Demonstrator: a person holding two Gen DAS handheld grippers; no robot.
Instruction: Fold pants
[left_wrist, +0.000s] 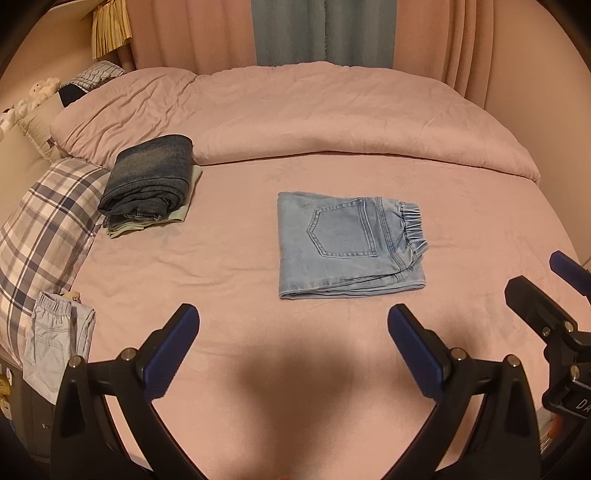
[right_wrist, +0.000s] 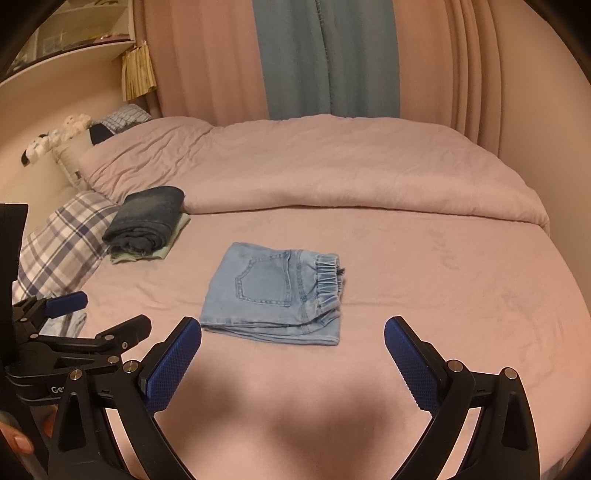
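While both tools hang low over it, the wide bed with its pink sheet (left_wrist: 229, 236) fills the scene, and a rumpled pink duvet (left_wrist: 295, 118) is heaped along the far side at twelve o'clock, under pink and blue-grey curtains (right_wrist: 325, 55). Over at nine o'clock lies a plaid pillow in grey, blue and white (left_wrist: 48, 229). Now the star of the show: the light-blue denim pants with an elastic waistband (left_wrist: 347, 243) sit folded into a neat rectangle at the middle of the sheet, back pocket up, waistband toward three o'clock, well apart from either tool. Up at ten o'clock, a folded dark-blue pair of jeans (left_wrist: 151, 181) rests on top of a pale-green folded garment (left_wrist: 147, 223), touching the pillow's edge. Down at eight o'clock, a pale-blue small pair of pants (left_wrist: 55, 343) hangs off the bed's edge. And the tools: the left gripper (left_wrist: 293, 325) has its blue-padded jaws spread wide, nothing between them. Same story for the right gripper (right_wrist: 293, 338), jaws released and empty, hovering just short of the folded denim.
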